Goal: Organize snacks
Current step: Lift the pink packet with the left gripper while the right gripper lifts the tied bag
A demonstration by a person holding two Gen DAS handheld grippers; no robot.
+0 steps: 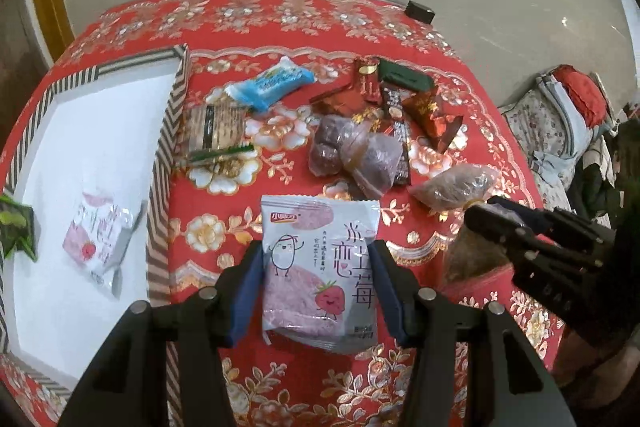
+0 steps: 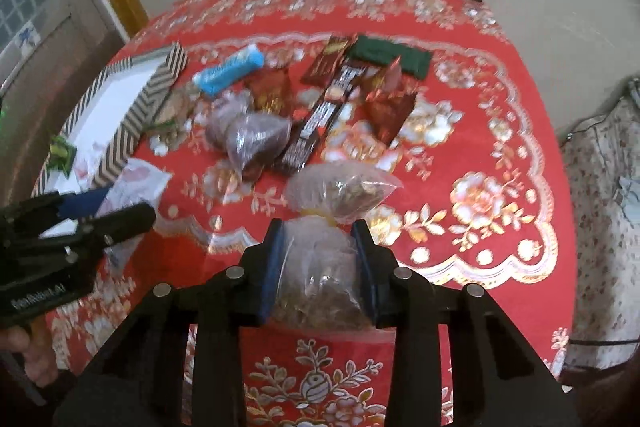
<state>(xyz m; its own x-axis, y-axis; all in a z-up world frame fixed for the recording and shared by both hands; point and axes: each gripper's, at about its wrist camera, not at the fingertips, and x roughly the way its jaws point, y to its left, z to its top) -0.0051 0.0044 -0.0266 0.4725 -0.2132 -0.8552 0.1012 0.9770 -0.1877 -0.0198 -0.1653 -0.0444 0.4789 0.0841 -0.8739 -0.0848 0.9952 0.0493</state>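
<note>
Box sits left of my left gripper, jaws clamped on the pink pack, long axis straight ahead. Right gripper pinches the bag, farther off.

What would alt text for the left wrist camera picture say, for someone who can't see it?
The left gripper clamps a white and pink strawberry snack packet above a red floral tablecloth. To the left, a striped-rim box holds a similar packet; loose snacks, including a blue wrapper, lie beyond. The right gripper reaches in from the right.
</note>
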